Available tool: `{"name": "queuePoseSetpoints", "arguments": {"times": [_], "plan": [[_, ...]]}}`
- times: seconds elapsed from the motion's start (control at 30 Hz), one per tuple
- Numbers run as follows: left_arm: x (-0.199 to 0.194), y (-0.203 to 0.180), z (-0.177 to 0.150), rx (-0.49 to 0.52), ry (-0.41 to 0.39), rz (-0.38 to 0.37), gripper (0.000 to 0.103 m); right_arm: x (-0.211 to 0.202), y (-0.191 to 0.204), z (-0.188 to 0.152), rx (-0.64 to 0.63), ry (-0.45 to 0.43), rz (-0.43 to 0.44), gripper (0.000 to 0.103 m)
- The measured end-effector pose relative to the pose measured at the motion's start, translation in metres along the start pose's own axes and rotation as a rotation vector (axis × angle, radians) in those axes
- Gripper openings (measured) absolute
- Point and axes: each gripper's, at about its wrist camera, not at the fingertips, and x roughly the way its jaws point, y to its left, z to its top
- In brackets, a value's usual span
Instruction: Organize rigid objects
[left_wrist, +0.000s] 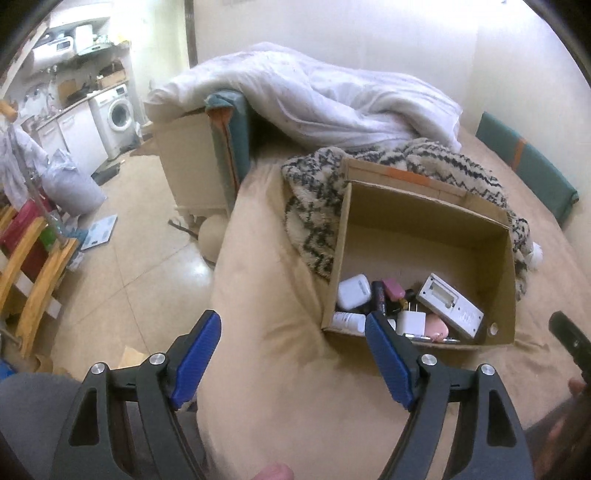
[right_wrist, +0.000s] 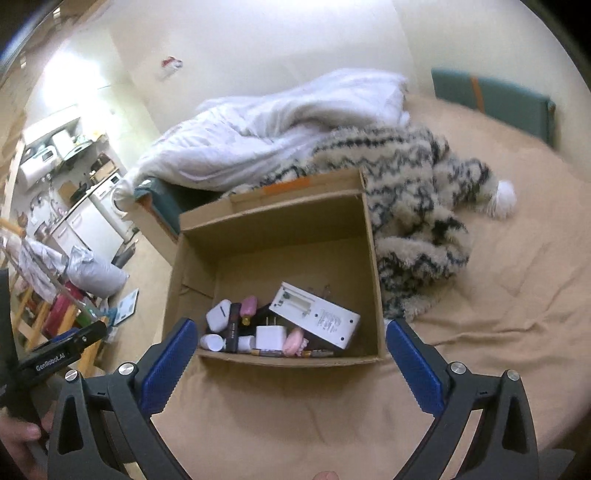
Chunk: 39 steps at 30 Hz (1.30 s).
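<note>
On the tan bed (right_wrist: 480, 295) stands an open cardboard box (right_wrist: 373, 266), and the rigid things lie heaped along its near wall. Ahead of the right gripper (right_wrist: 291, 365), the box's near edge sits just beyond the fingertips and roughly between them; the blue pads (right_wrist: 168, 365) are spread wide with nothing between them. From the left gripper (left_wrist: 291, 354) the box (left_wrist: 509, 280) lies ahead and off to the right, its near left corner just past the right pad (left_wrist: 388, 362); these jaws too stand wide apart and hold nothing.

Both grippers hover low over the bed and point toward the box from its near side. The left gripper's body shows at the left rim of the right wrist view, a hand (right_wrist: 18, 439) below it.

Inside the box lie a white charger (right_wrist: 317, 314) face up and tilted, a white plug (right_wrist: 269, 336), a white case (right_wrist: 219, 314), a pink piece (right_wrist: 293, 341), a black tube (right_wrist: 232, 325) and batteries (right_wrist: 317, 353) against the near wall. Several pieces overlap, and the near wall cuts off the lowest ones. A patterned blanket (right_wrist: 417, 206) touches the box's far right side; a white duvet (right_wrist: 258, 136) lies behind.
</note>
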Motion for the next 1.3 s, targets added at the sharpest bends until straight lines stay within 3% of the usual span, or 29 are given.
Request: {"name": "queuePoseSetpoints", "arguments": {"times": [0.13, 0.27, 0.37, 0.63, 1.3], "plan": [[-0.015, 0.005, -0.009, 0.002, -0.059, -0.005, 0.085, -0.016, 0.011, -0.008, -0.036, -0.058, 0.007, 0.103], [-0.029, 0.002, -0.010, 0.020, -0.144, -0.025, 0.100, -0.031, 0.018, -0.012, -0.059, -0.136, 0.010, 0.103], [-0.037, -0.006, -0.010, 0.067, -0.214, -0.001, 0.102, -0.036, 0.024, -0.015, -0.091, -0.185, -0.029, 0.103], [-0.029, -0.010, -0.012, 0.055, -0.161, -0.034, 0.102, -0.022, 0.017, -0.013, -0.059, -0.145, -0.047, 0.103], [-0.027, -0.011, -0.013, 0.056, -0.151, -0.043, 0.102, -0.017, 0.016, -0.015, -0.058, -0.125, -0.055, 0.103]]}}
